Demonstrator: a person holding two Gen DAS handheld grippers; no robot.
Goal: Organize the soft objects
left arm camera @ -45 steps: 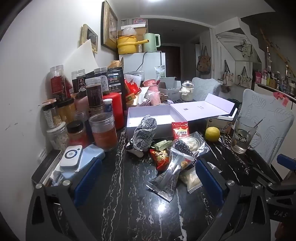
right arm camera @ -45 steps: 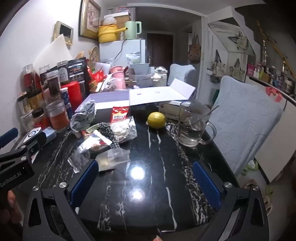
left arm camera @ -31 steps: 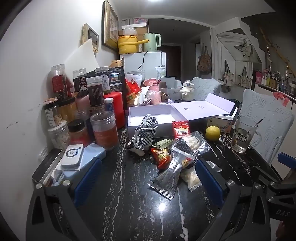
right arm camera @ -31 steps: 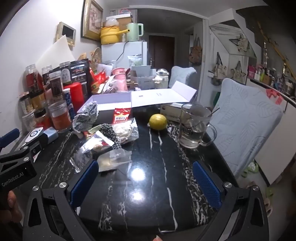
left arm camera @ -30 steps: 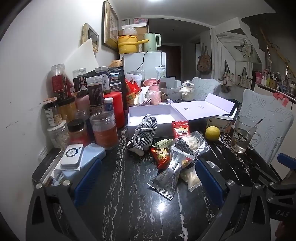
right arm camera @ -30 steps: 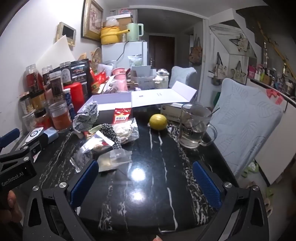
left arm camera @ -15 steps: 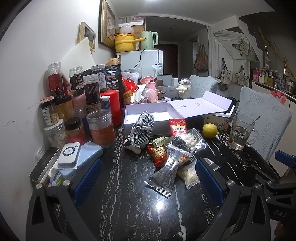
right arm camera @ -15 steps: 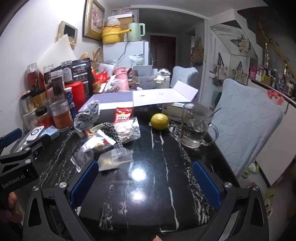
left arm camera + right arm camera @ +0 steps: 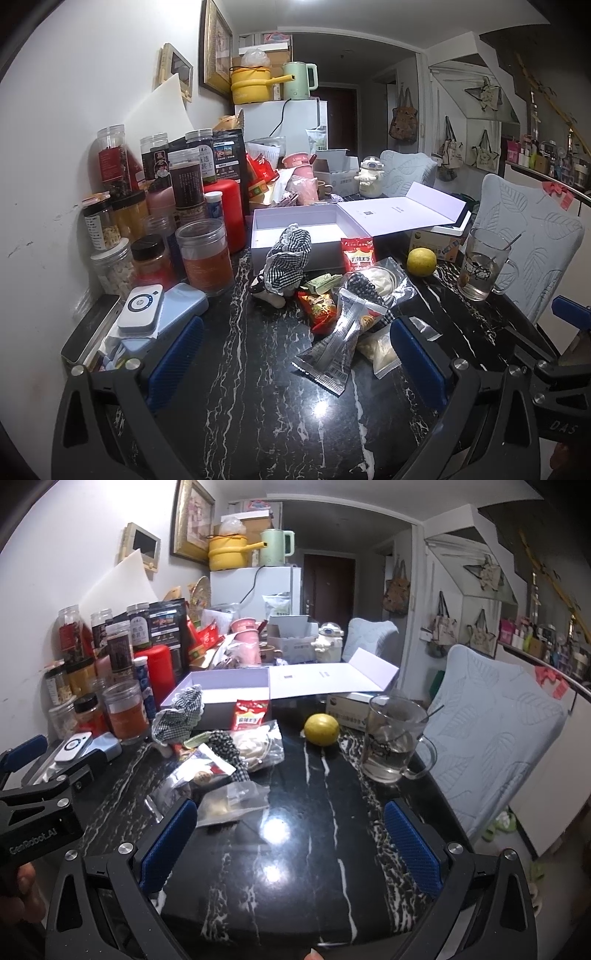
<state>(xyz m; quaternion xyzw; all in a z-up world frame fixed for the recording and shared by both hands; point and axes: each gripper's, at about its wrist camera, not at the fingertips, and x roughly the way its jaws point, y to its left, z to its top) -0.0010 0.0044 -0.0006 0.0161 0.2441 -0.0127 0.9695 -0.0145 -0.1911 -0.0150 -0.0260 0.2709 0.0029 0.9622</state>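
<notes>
At the bottom of both views, the left claw (image 9: 293, 356) and the right claw (image 9: 288, 843) hang wide open over the black desk (image 9: 295, 867), gripping nothing. Beyond them, mid-frame, the checked cloth bundle (image 9: 286, 260) and snack packets (image 9: 332, 347) lie piled before the empty white box (image 9: 299, 230), so sorting looks unstarted.

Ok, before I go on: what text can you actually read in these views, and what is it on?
"GenRobot.AI": on the left gripper body, right wrist view.
"DAS", cut off at the frame edge: on the right gripper body, left wrist view.
Red snack packet: printed characters, too blurred to read.
Jars and black pouch: labels too small to read.
</notes>
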